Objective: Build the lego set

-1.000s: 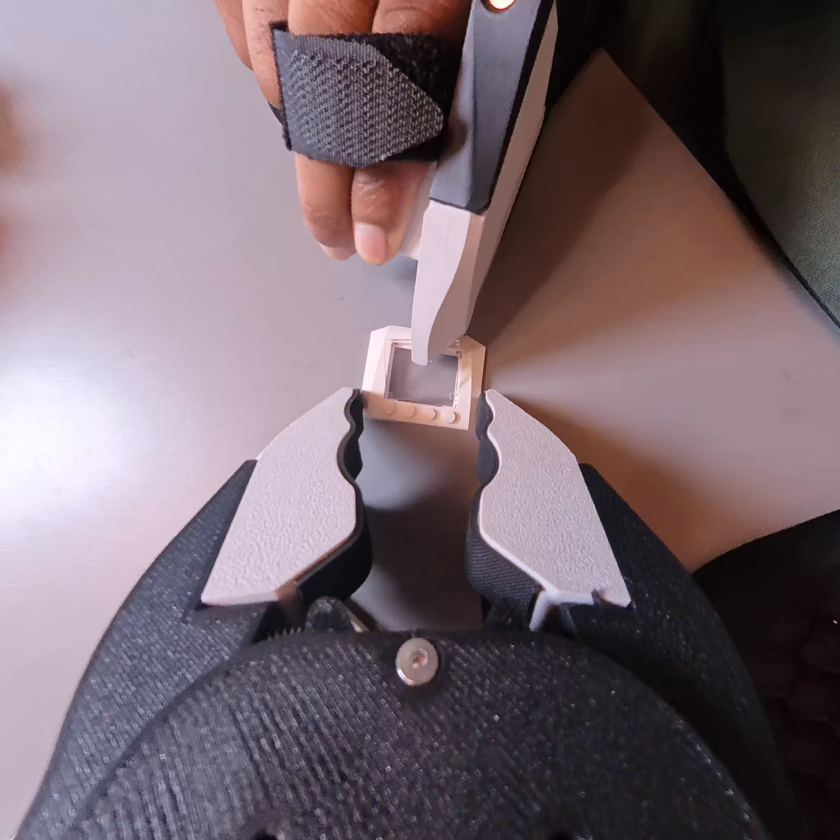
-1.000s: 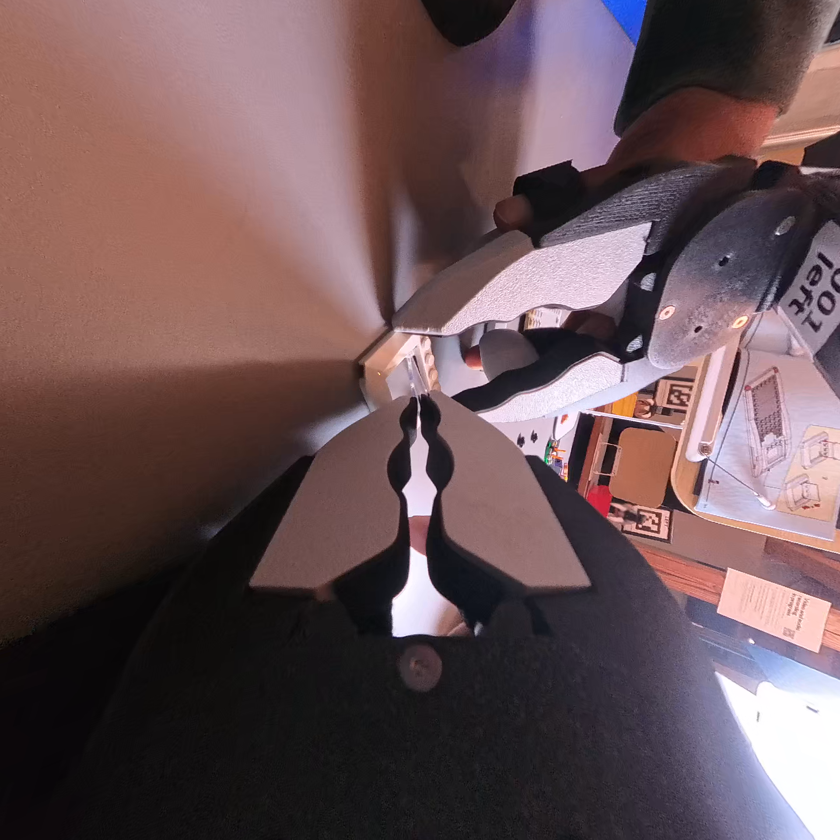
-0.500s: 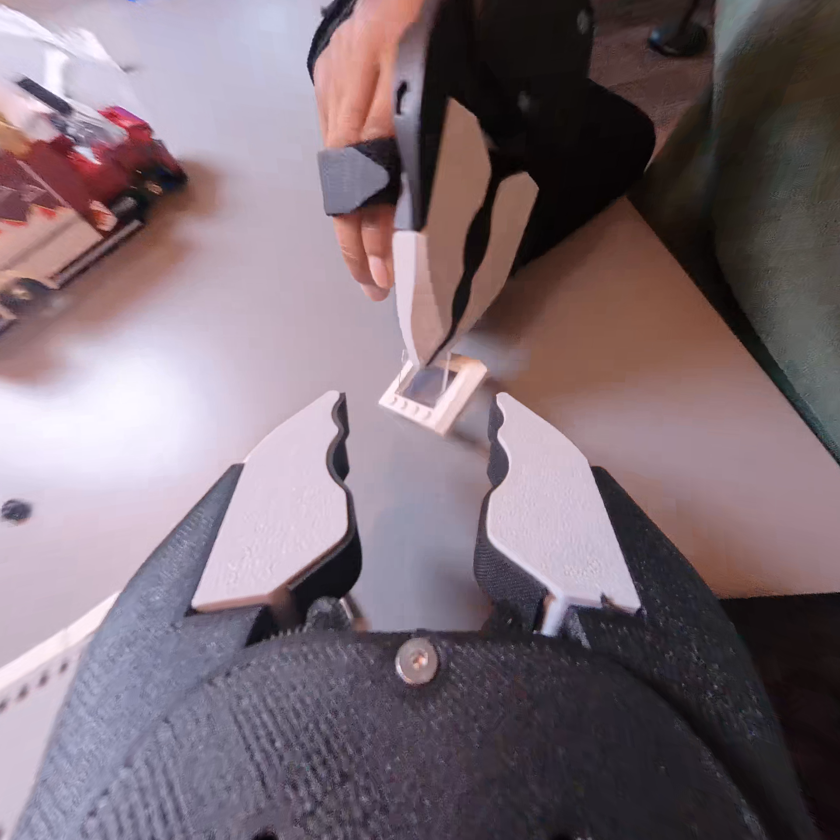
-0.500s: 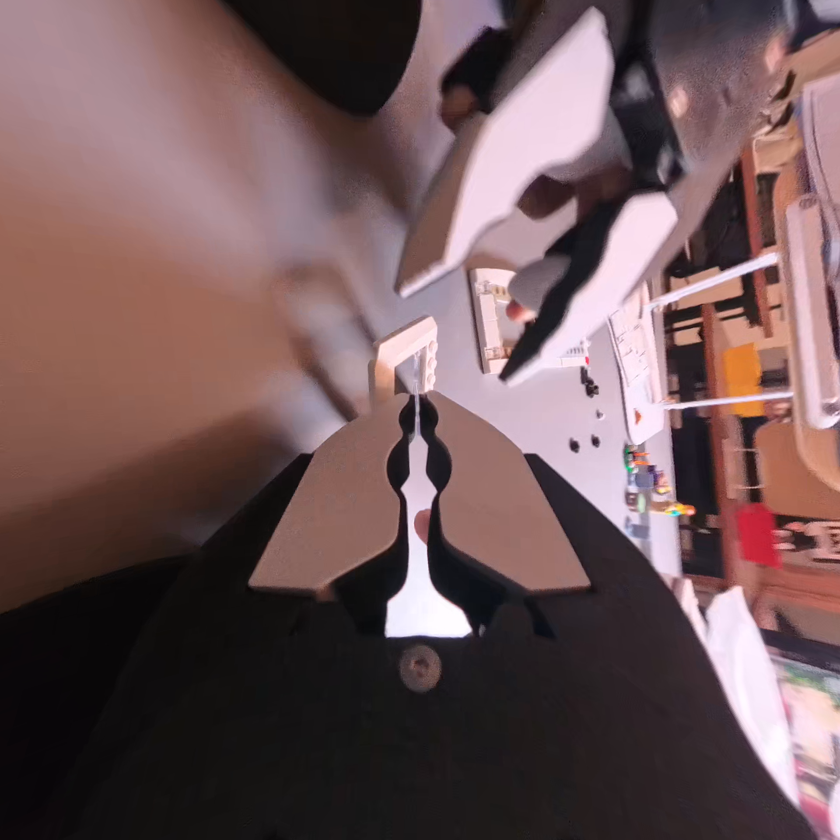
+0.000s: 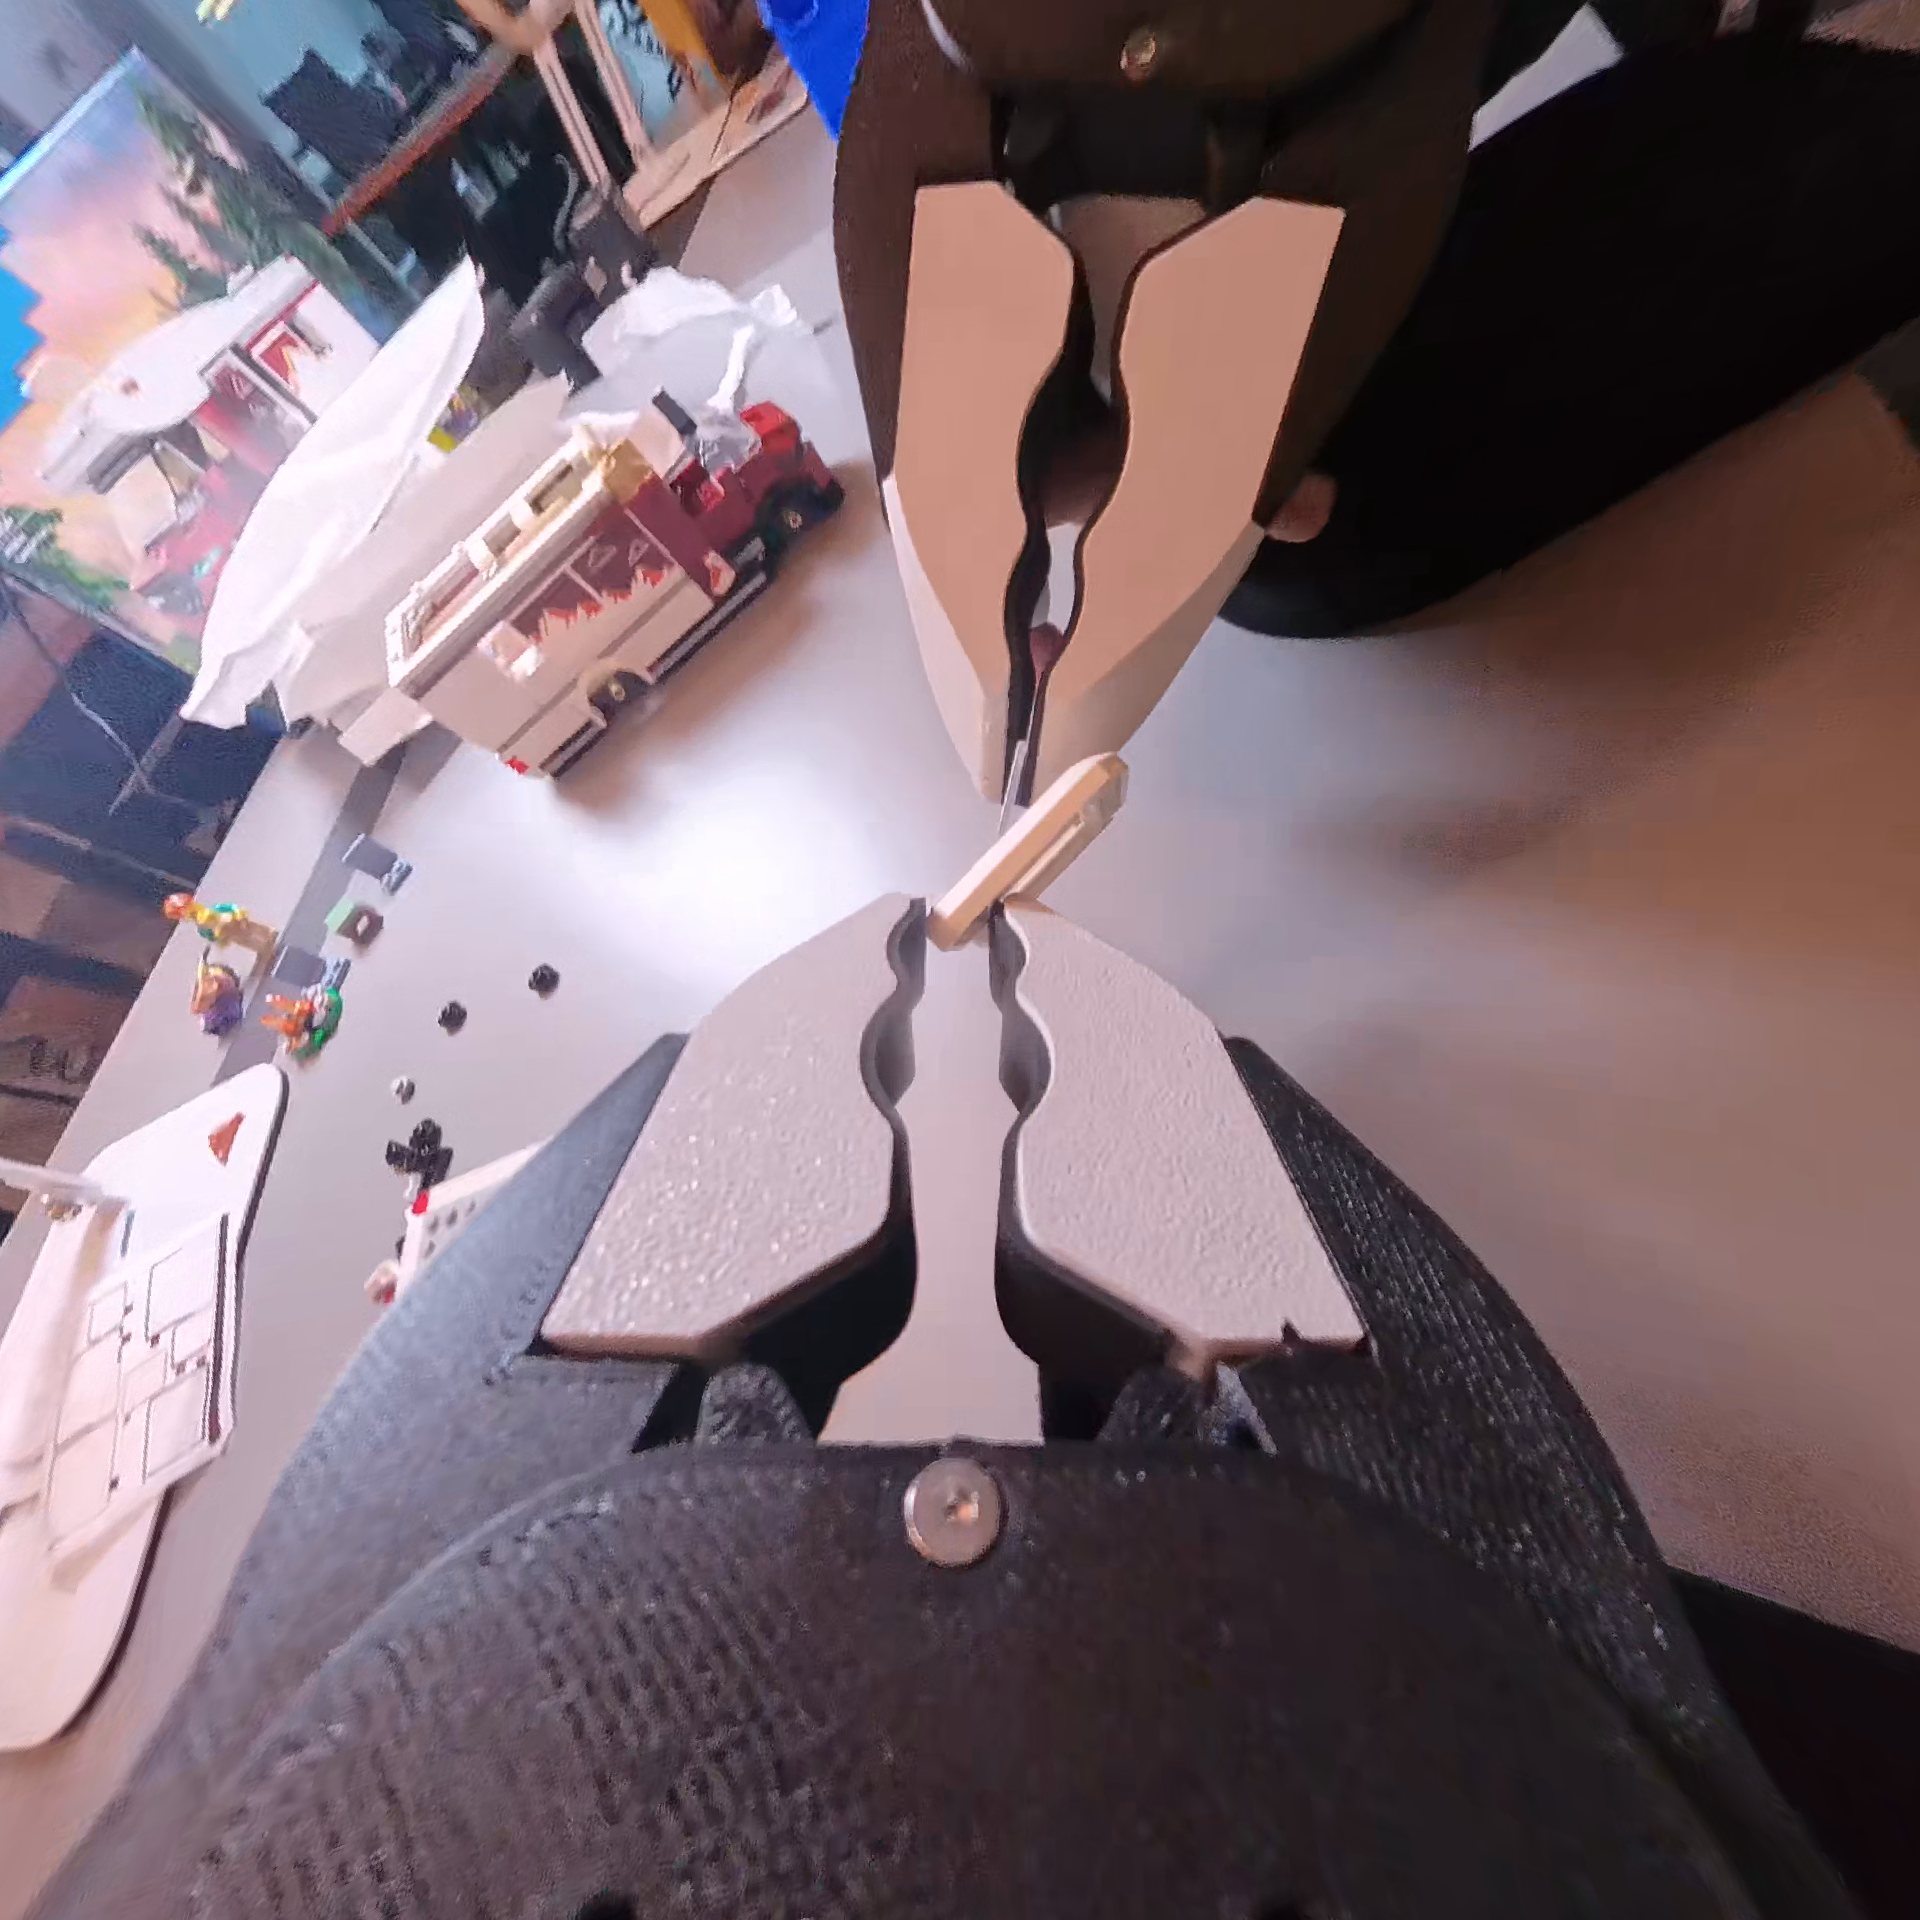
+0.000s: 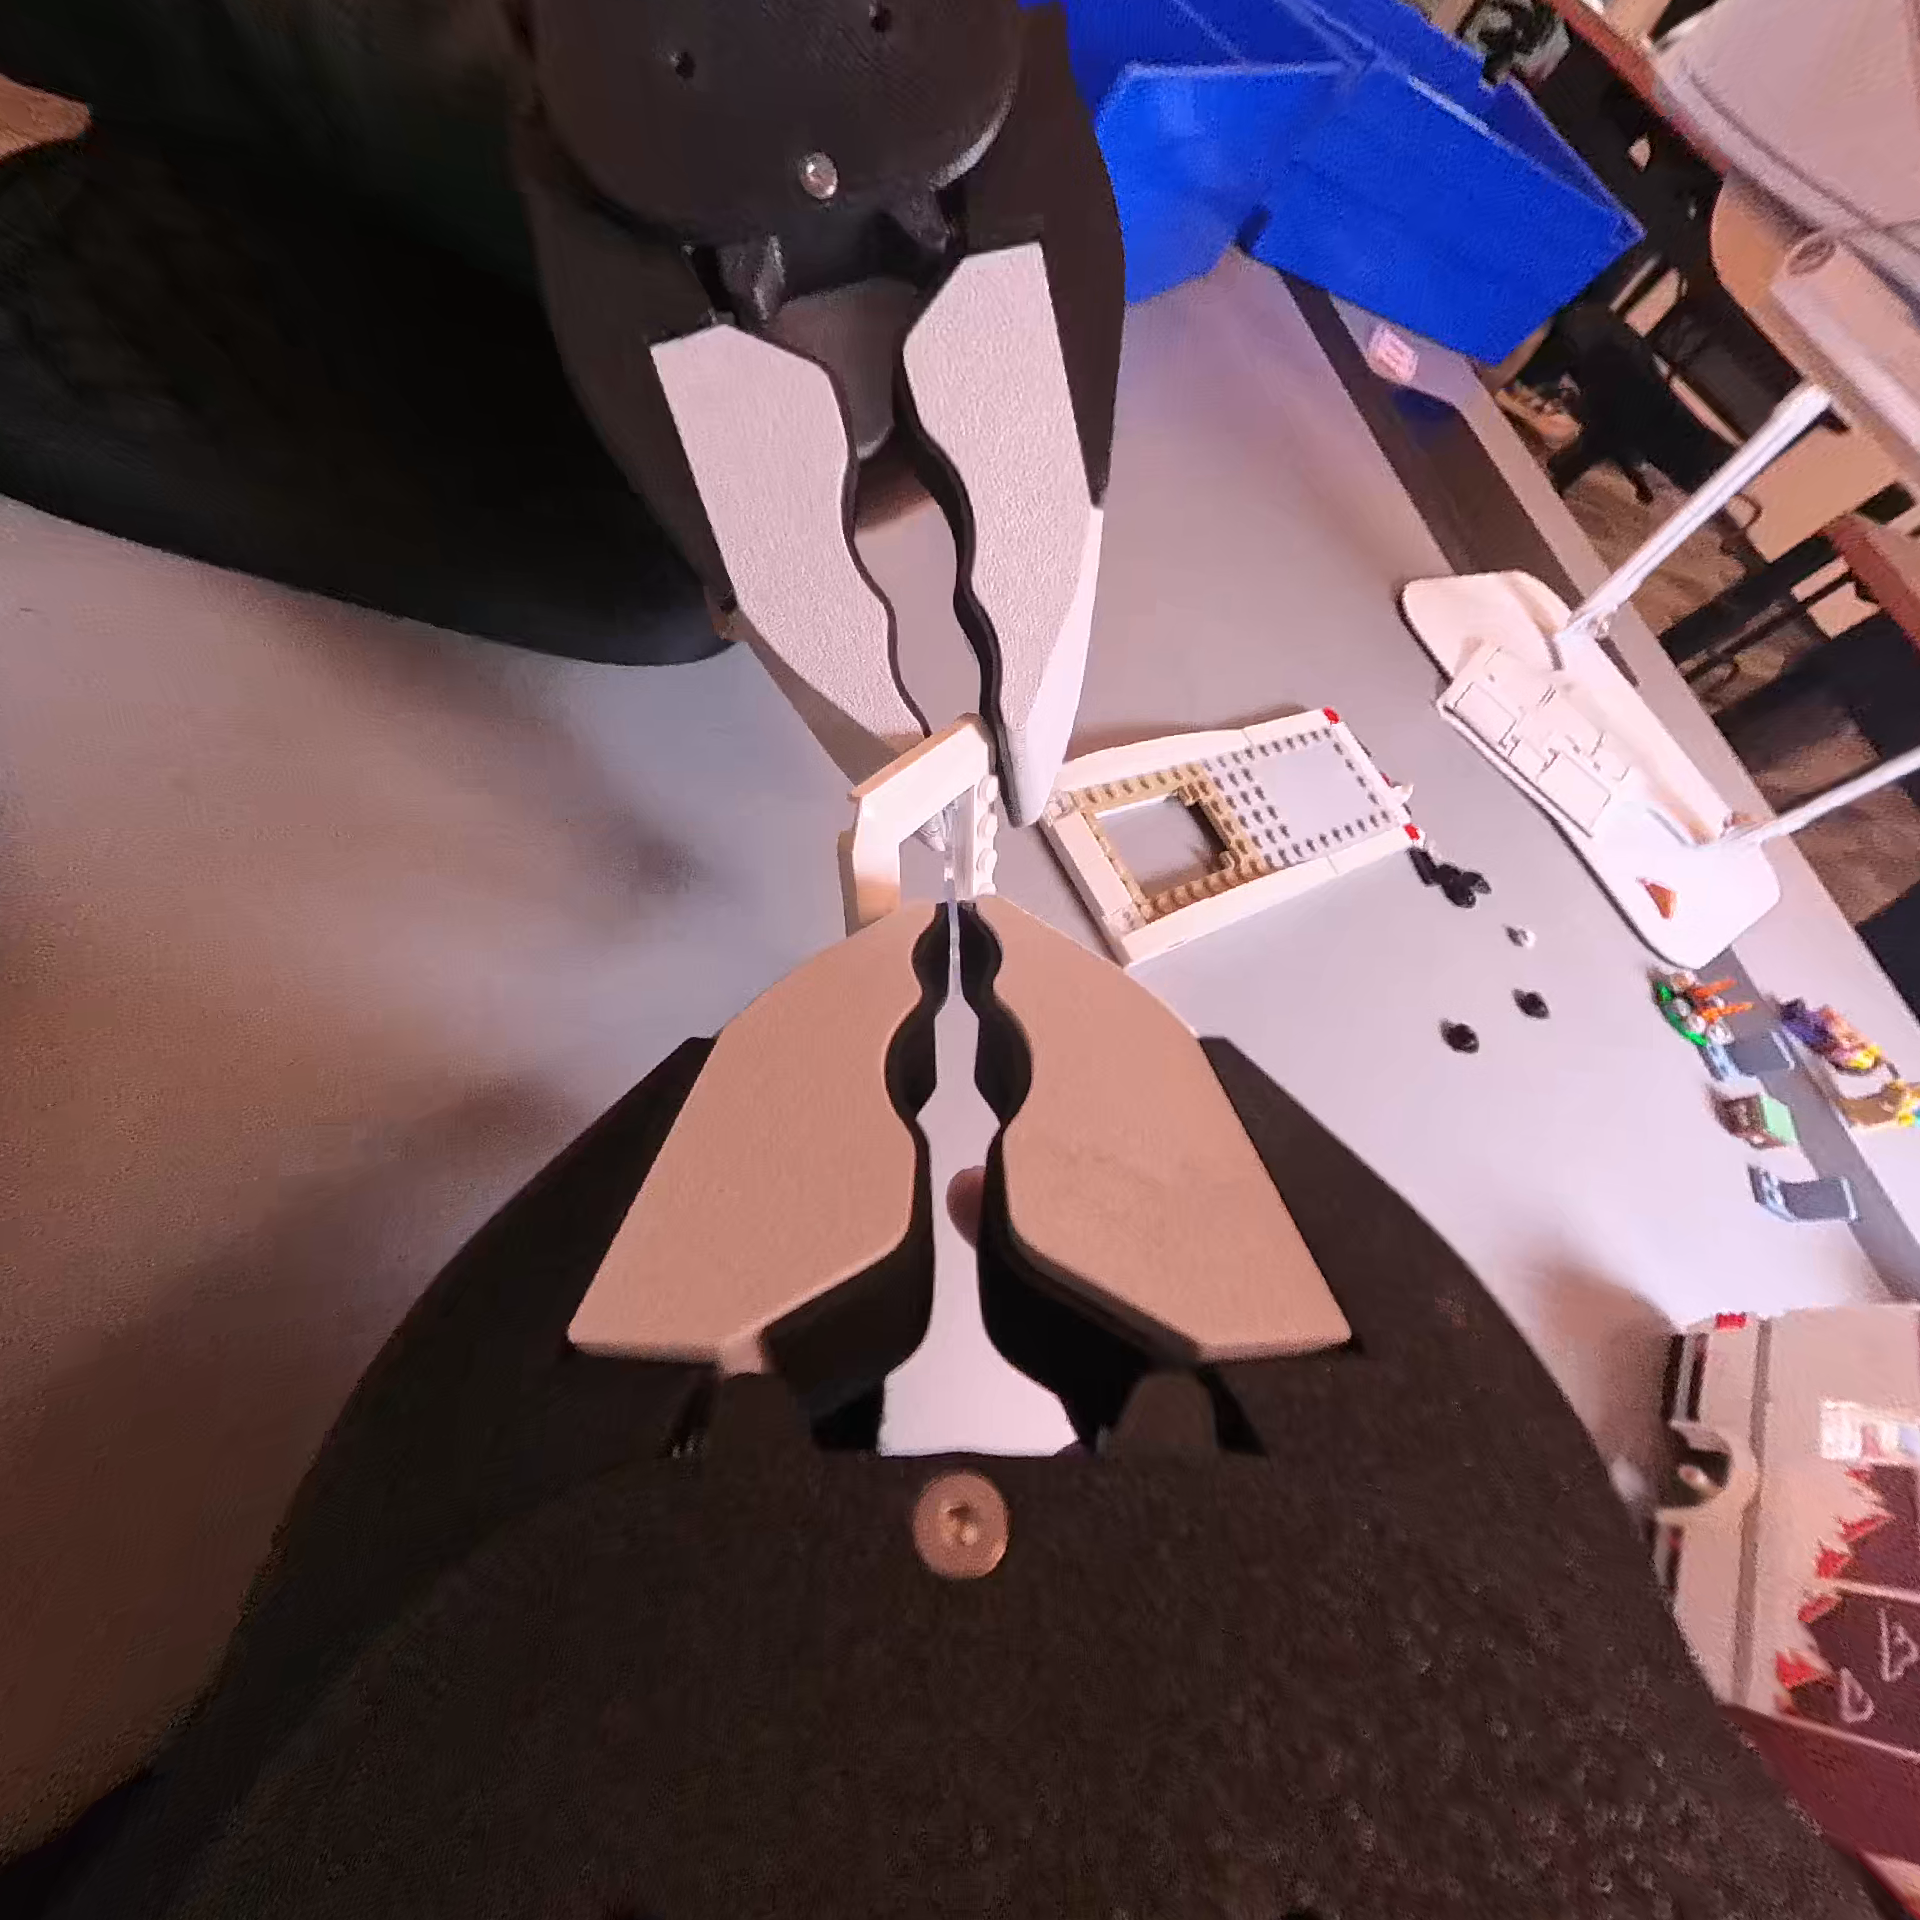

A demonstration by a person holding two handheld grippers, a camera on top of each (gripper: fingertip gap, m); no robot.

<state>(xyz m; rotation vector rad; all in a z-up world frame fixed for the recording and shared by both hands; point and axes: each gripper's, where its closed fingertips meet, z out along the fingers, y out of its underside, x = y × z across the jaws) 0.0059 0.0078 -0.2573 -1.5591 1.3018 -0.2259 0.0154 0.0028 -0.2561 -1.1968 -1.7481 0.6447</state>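
You are holding one small white window frame (image 5: 1023,847) up in the air between your two tools, above the grey table (image 5: 1455,987). Your left gripper (image 5: 958,920) is pinching the frame's edge at 6 o'clock. Your right gripper (image 6: 961,914) is pressing together on the thin clear pane (image 6: 951,883) in it — a very thin thing to hold. The frame is probably light, hard and a bit slippery, so keep your pinch on its flat sides. The toy truck (image 5: 613,592) is sitting at 10 o'clock — well apart.
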